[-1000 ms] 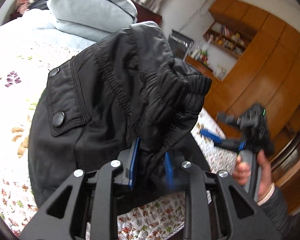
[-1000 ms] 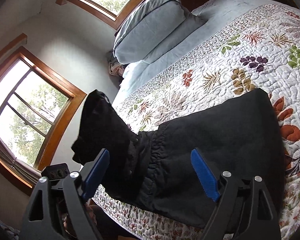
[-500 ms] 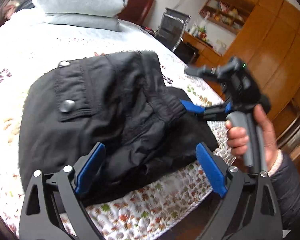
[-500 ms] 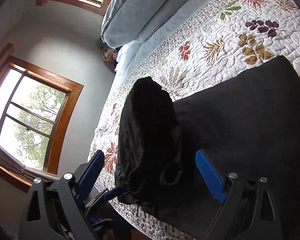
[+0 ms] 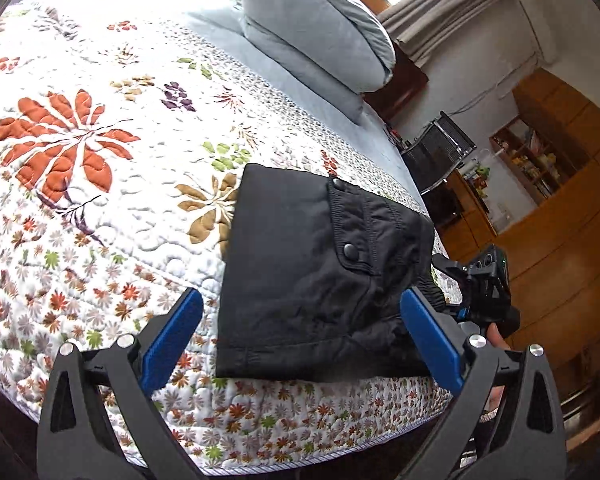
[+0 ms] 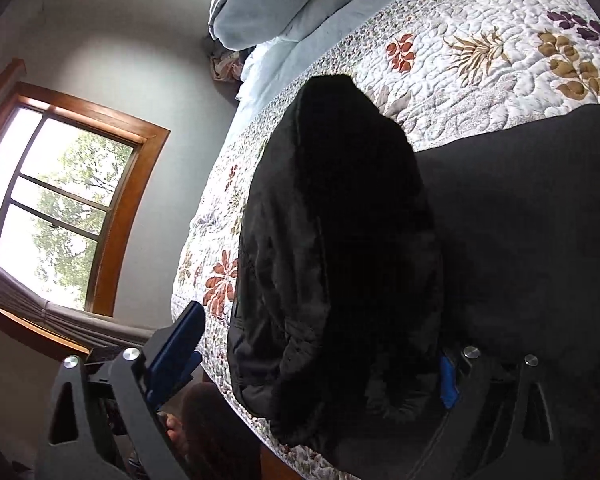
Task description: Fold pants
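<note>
The black pants [image 5: 315, 280] lie folded into a compact stack on the floral quilt [image 5: 100, 208], near the bed's front edge, pocket flap with snaps on top. My left gripper [image 5: 300, 344] is open and empty, pulled back just in front of the stack. My right gripper [image 6: 319, 360] is open with its jaws either side of the bunched waistband end of the pants [image 6: 339, 240]; its right finger is partly hidden under the fabric. The right gripper's body also shows in the left wrist view [image 5: 487, 292], at the stack's right side.
Blue-grey pillows [image 5: 315, 28] lie at the head of the bed. Wooden cabinets [image 5: 559, 208] stand to the right, and a window [image 6: 56, 200] is on the far wall. The bed's front edge [image 5: 300, 440] is just below the pants.
My left gripper opened and let go of the waistband, then drew back. The lifted pants top dropped onto the stack. My right gripper moved in around the waistband end.
</note>
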`<action>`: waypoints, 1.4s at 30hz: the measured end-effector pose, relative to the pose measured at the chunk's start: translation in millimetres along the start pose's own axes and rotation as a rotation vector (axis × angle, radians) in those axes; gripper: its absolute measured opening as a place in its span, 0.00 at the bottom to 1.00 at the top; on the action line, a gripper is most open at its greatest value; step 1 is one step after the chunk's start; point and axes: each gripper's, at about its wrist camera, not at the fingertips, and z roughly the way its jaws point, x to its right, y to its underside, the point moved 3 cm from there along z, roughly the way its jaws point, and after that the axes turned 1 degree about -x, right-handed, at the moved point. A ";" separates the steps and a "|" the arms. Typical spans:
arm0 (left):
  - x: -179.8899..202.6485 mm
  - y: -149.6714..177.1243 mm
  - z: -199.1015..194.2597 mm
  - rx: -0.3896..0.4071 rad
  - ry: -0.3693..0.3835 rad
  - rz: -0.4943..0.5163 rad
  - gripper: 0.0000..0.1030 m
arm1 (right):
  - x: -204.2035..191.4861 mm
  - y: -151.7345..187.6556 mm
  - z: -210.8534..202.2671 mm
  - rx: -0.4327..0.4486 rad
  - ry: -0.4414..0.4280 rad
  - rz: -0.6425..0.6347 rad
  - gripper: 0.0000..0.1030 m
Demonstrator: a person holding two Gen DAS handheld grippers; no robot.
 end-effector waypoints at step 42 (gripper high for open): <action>30.0 38.7 48.2 -0.188 -0.062 -0.008 0.97 | 73.2 17.9 -167.4 0.219 -0.074 0.117 0.26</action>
